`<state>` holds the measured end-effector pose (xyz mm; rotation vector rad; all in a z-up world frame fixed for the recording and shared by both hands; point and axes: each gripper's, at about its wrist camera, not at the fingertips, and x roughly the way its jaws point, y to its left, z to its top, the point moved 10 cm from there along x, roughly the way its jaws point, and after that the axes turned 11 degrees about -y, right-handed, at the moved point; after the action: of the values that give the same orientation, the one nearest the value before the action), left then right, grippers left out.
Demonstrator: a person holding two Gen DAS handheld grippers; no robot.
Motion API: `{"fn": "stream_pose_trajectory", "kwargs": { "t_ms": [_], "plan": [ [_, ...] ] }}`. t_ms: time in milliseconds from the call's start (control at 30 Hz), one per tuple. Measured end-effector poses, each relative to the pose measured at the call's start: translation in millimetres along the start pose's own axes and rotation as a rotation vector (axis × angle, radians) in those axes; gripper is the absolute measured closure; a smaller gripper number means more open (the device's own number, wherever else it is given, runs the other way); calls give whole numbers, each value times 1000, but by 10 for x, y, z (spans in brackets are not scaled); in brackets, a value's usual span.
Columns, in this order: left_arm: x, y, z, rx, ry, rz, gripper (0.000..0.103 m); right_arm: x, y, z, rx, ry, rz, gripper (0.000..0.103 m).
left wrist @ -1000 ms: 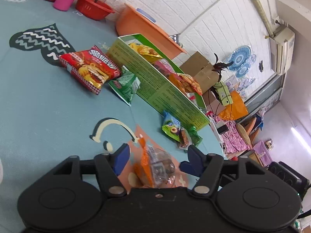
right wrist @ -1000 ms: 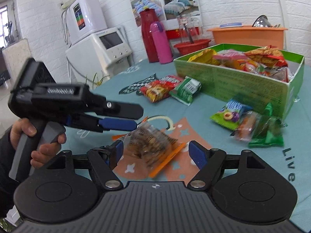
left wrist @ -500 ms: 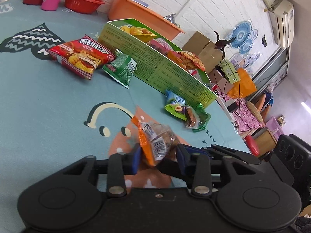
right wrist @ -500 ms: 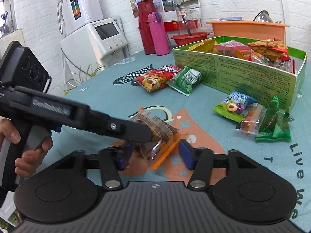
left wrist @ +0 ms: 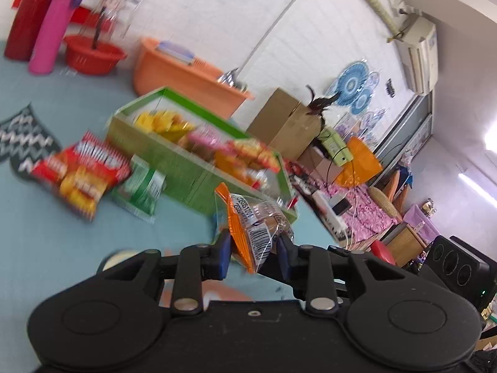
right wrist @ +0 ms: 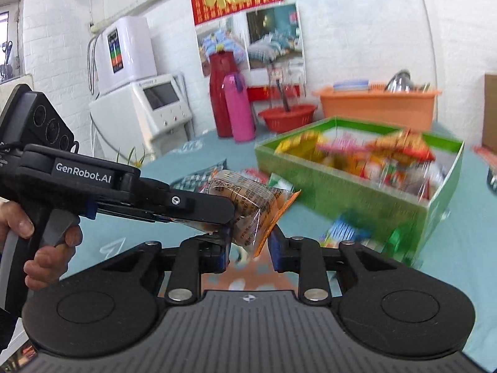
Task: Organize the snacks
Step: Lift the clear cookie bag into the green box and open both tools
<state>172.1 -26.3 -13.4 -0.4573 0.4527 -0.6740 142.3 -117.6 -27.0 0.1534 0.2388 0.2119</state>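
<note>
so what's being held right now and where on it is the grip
One clear snack packet with orange edges, held by both. The left hand-held gripper pinches its lower part; the right hand-held gripper clamps its lower end near the orange seam.

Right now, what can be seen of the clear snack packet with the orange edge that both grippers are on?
The snack packet is a small clear crinkly wrapper with an orange sealed edge, a printed barcode and date code, and a brown baked snack inside. It is lifted off the table, tilted, in front of the green box. The left gripper and the right gripper have both just been closing and now pinch it from opposite sides. Nothing else touches it.
</note>
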Motion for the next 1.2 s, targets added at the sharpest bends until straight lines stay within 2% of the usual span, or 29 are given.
{"fn": "stream_pose_trajectory", "kwargs": {
  "t_ms": [167, 367, 533, 800, 867, 900, 933, 1000, 1033, 1067, 1200],
  "plan": [
    [228, -128, 378, 23, -46, -38, 69, 77, -179, 389, -58, -84, -31, 57],
    [619, -109, 731, 67, -75, -36, 69, 336, -491, 731, -55, -140, -56, 58],
    [1008, 120, 864, 24, -46, -19, 69, 646, -803, 816, -45, -107, -72, 58],
    [1446, 480, 974, -16, -4, 6, 66, 1071, -1132, 753, -26, -46, -105, 58],
    [1510, 581, 971, -7, 1, 39, 51, 1159, -1177, 724, -10, -25, -109, 57],
    [1522, 640, 961, 3, -1, 72, 13, 1214, -1195, 695, -6, -2, -112, 56],
    [1518, 705, 956, 14, -17, 117, 0, 1264, -1212, 660, -8, 23, -125, 53],
    [1460, 785, 970, 35, -66, 174, 0, 1299, -1229, 617, -22, 39, -154, 28],
    [1436, 809, 972, 40, -73, 184, 0, 1293, -1225, 607, -30, 36, -165, 8],
    [1414, 818, 970, 37, -72, 180, 0, 1279, -1214, 603, -40, 28, -174, 3],
    [1307, 810, 976, 29, -73, 187, 0, 1238, -1147, 581, -55, 28, -157, 3]
  ]
}}
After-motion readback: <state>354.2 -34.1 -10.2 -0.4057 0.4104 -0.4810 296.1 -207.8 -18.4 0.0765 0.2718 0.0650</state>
